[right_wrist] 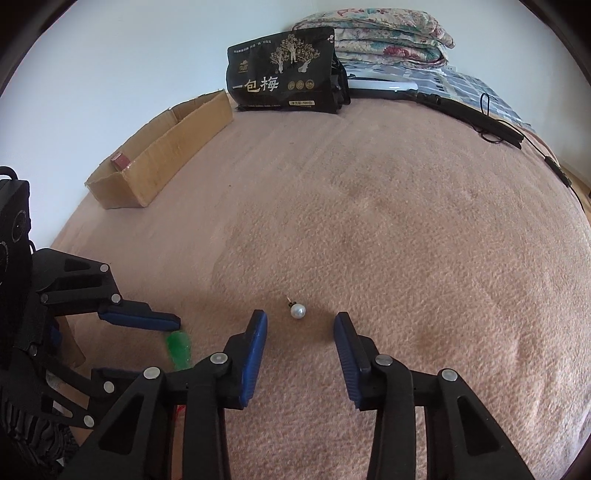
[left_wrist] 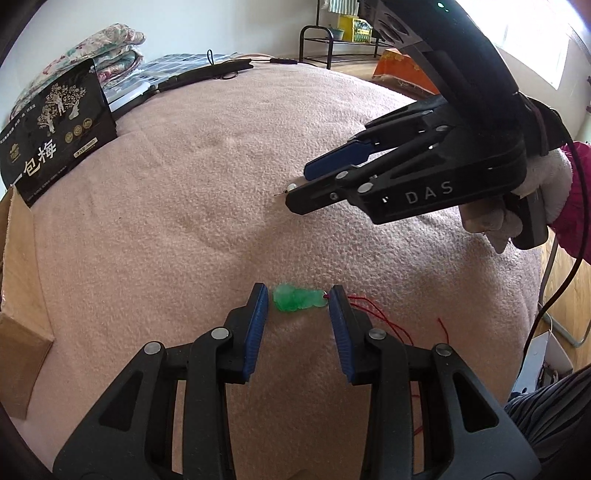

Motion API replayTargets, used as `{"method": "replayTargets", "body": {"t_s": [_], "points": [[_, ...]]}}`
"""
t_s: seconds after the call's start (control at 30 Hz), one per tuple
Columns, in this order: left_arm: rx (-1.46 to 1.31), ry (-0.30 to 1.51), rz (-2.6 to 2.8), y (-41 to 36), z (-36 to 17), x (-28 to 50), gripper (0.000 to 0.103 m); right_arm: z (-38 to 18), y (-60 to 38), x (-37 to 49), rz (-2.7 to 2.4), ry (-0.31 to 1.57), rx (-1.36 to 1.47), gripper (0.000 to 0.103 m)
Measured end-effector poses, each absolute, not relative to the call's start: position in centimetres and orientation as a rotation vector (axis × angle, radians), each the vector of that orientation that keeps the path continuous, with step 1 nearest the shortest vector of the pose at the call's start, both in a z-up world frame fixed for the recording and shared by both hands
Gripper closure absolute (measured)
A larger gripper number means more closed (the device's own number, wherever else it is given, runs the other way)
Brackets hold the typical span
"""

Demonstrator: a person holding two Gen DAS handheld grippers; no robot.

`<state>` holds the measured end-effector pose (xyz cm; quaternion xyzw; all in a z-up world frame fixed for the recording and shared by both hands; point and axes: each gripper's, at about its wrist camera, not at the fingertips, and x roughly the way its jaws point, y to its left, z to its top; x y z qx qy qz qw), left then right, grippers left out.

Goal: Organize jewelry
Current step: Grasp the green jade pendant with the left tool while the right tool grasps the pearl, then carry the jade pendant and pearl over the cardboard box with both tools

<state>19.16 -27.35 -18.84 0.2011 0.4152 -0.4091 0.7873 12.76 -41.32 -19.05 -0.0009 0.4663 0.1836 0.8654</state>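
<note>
A green jade pendant (left_wrist: 299,299) on a red cord (left_wrist: 373,314) lies on the pink blanket (left_wrist: 207,206). My left gripper (left_wrist: 298,293) is open, its blue pads on either side of the pendant. The right pad is at the corded end and a thin gap shows on the left. A white pearl stud earring (right_wrist: 297,311) lies just ahead of my right gripper (right_wrist: 299,319), which is open with clear gaps on both sides. The left wrist view shows the right gripper (left_wrist: 299,188) slanting down onto the pearl earring (left_wrist: 293,186). In the right wrist view the pendant (right_wrist: 179,350) lies under the left gripper's fingers (right_wrist: 147,317).
An open cardboard box (right_wrist: 159,155) holding a small red item (right_wrist: 119,160) sits at the blanket's far left edge. A black snack bag (right_wrist: 284,81) stands at the back, with folded quilts (right_wrist: 388,33) behind it. A black strip with a cable (right_wrist: 476,118) lies at the far right. A gloved hand (left_wrist: 535,192) holds the right gripper.
</note>
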Motion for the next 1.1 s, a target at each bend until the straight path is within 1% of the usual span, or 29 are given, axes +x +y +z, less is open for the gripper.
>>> {"method": "replayTargets", "body": {"t_s": [0.17,0.3,0.33,0.4,0.47,0.8,1.1], "points": [[0.435,0.884,-0.889,-27.6,-19.2,19.3,0.068,-19.0,-40.7,13.3,0.388,0.973,-0.032,0.072],[0.427,0.877,-0.894,-27.5,-19.2,19.2,0.068,-19.1,-40.2,13.3,0.386,0.972,-0.067,0.084],[0.426,0.877,-0.895,-27.5,-19.2,19.2,0.073,-19.2,-40.1,13.3,0.388,0.973,-0.067,0.085],[0.425,0.873,-0.896,-27.5,-19.3,19.1,0.073,-19.2,-40.2,13.3,0.388,0.971,-0.065,0.093],[0.425,0.868,-0.896,-27.6,-19.3,19.0,0.073,-19.2,-40.2,13.3,0.389,0.973,-0.059,0.096],[0.396,0.863,-0.892,-27.1,-18.9,18.7,0.073,-18.6,-39.9,12.7,0.378,0.943,-0.064,0.097],[0.330,0.831,-0.868,-25.3,-16.5,18.3,0.073,-16.4,-39.9,11.5,0.369,0.895,-0.072,0.097]]}}
